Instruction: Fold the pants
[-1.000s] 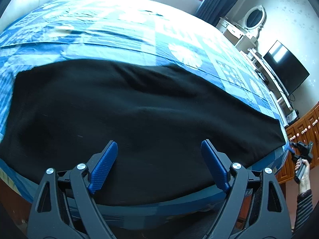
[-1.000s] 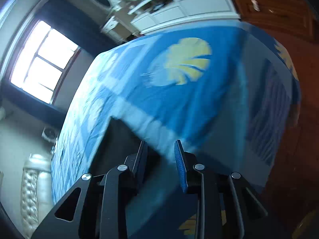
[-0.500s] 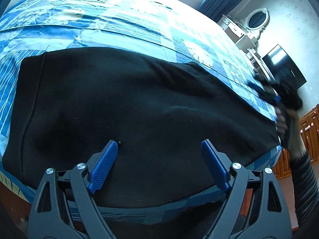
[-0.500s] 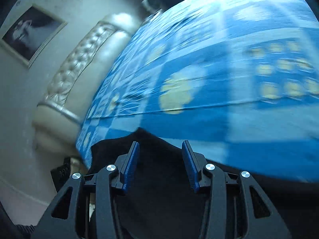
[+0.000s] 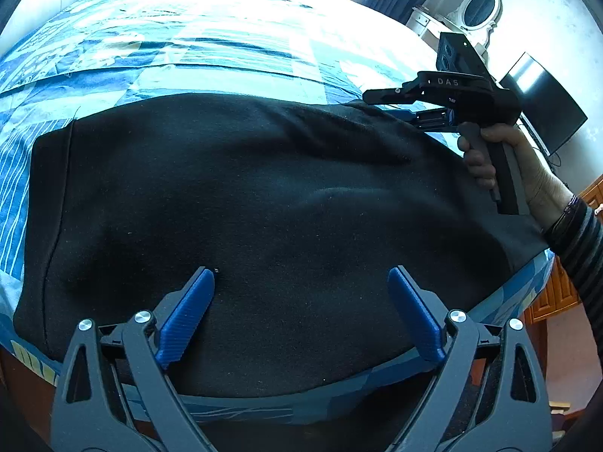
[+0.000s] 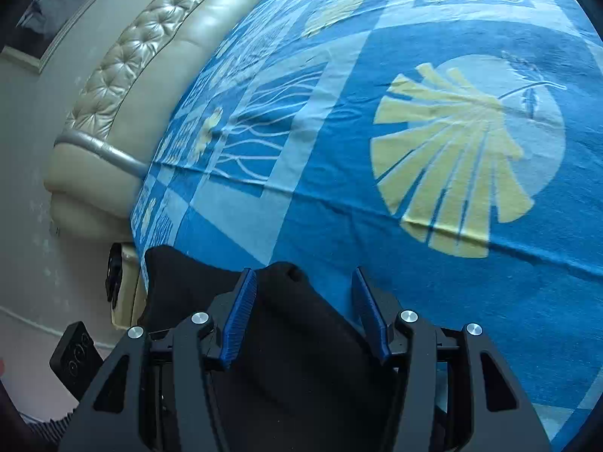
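Black pants [image 5: 264,207] lie spread flat across the blue patterned bedspread [image 5: 226,56], reaching from the left edge to the right corner. My left gripper [image 5: 301,275] hovers over their near part. Its jaws are opening wide and nothing is pinched between the blue pads. In the left wrist view a hand [image 5: 490,158] holds my right gripper [image 5: 392,107] low at the pants' far right edge. In the right wrist view my right gripper [image 6: 303,275] is opening. A raised fold of the pants [image 6: 294,301] sits between the fingers, and the right pad [image 6: 367,312] stands clear of the cloth.
A padded cream headboard [image 6: 150,49] borders the bed. A dresser with an oval mirror [image 5: 480,3], a dark screen [image 5: 542,109] and wooden cabinets [image 5: 554,293] stand past the bed's right side. The bedspread's near edge [image 5: 245,410] drops off just below my left gripper.
The right gripper swung from beyond the bed's corner onto the pants' far right edge and its jaws widened. The left gripper stayed over the near part and opened slightly more.
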Demonstrator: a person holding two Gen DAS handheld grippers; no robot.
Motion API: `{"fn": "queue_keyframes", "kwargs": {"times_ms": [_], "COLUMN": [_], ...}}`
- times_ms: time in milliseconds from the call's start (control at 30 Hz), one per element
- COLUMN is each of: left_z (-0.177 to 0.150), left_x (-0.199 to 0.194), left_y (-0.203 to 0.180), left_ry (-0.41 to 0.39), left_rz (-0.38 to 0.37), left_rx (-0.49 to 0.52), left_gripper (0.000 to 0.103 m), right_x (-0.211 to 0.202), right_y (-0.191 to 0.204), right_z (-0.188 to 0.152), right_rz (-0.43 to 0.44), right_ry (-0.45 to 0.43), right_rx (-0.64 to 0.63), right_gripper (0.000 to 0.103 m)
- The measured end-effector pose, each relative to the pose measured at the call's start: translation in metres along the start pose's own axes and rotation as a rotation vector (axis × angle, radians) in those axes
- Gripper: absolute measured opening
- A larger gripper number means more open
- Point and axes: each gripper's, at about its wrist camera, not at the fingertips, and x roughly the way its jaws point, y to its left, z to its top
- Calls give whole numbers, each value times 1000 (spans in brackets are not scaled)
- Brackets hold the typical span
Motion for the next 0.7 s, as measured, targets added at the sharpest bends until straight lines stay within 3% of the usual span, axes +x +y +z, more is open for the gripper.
{"fn": "queue_keyframes", "kwargs": {"times_ms": [67, 133, 233, 367, 700], "left_z": [1, 1, 0, -1, -2], "left_x": [0, 0, 0, 1, 1], "left_y": [1, 1, 1, 0, -5], "left_ry": [0, 0, -1, -4, -6], "left_rz": [-2, -2, 1, 9, 29], "left_rx": [-6, -7, -3, 4, 27], "left_gripper": [94, 94, 94, 94, 94], "right_x": [2, 3, 1, 6, 11], "right_y": [7, 11, 23, 28, 9], "right_z": [-2, -5, -6, -5, -1], "right_rz": [-32, -62, -133, -209, -151], "right_ry": [19, 24, -8, -30, -23], "right_rx": [-41, -66, -116, -124, -31], "right_gripper": [40, 23, 11, 9, 9]}}
